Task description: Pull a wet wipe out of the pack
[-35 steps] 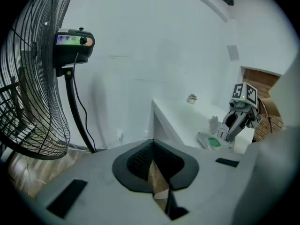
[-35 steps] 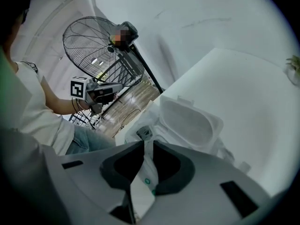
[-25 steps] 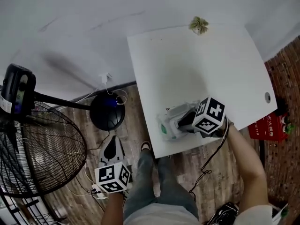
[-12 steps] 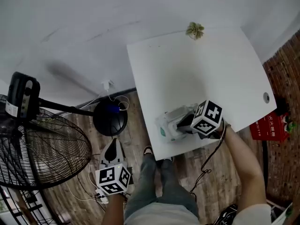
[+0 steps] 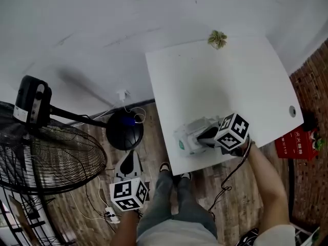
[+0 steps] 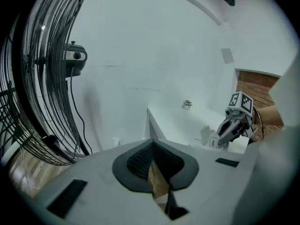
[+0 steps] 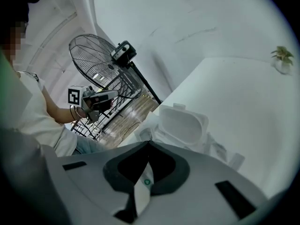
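Note:
The wet wipe pack (image 5: 190, 135) lies near the front left edge of the white table (image 5: 230, 81). Its hard lid (image 7: 183, 124) stands open. My right gripper (image 5: 209, 134) is low over the pack, pointing left, jaws shut; in the right gripper view (image 7: 149, 143) only a thin slit shows white packaging with a green dot. I see no wipe pulled out. The left gripper view shows the pack (image 6: 209, 137) under the right gripper (image 6: 224, 137). My left gripper (image 5: 130, 155) hangs off the table over the wooden floor, shut (image 6: 152, 142) and empty.
A large standing fan (image 5: 46, 152) with a round black base (image 5: 124, 129) stands left of the table. A small potted plant (image 5: 218, 38) sits at the table's far edge. A red box (image 5: 294, 142) is on the floor at right. A power strip (image 5: 110, 214) lies by my feet.
The head camera has shifted a little. The right gripper stays at the pack and the left gripper stays low by the fan base; nothing else has visibly moved.

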`<state>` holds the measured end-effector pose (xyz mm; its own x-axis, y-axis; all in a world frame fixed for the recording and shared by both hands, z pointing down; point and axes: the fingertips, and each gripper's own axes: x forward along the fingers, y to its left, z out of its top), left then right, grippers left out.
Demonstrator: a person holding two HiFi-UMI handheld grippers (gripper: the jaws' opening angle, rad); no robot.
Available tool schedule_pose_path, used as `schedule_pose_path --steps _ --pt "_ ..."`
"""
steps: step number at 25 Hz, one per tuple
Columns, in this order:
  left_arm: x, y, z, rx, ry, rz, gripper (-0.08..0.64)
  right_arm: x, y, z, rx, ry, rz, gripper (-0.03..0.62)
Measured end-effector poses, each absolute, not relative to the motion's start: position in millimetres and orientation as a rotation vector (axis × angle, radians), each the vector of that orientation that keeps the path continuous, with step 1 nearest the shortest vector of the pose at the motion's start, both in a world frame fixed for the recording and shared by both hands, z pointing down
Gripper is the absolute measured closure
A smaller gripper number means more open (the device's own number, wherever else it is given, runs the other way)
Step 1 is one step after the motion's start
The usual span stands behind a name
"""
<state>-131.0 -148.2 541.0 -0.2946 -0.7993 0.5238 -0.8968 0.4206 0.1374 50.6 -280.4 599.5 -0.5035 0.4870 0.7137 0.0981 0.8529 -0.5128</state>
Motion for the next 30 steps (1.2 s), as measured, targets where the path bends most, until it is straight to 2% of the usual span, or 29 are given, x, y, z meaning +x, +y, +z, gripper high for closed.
schedule_pose_path --steps 30 --pt "-114 -194 490 1.668 -2.133 0.215 0.555 51 -293 540 -0.222 -2.197 0.411 0.592"
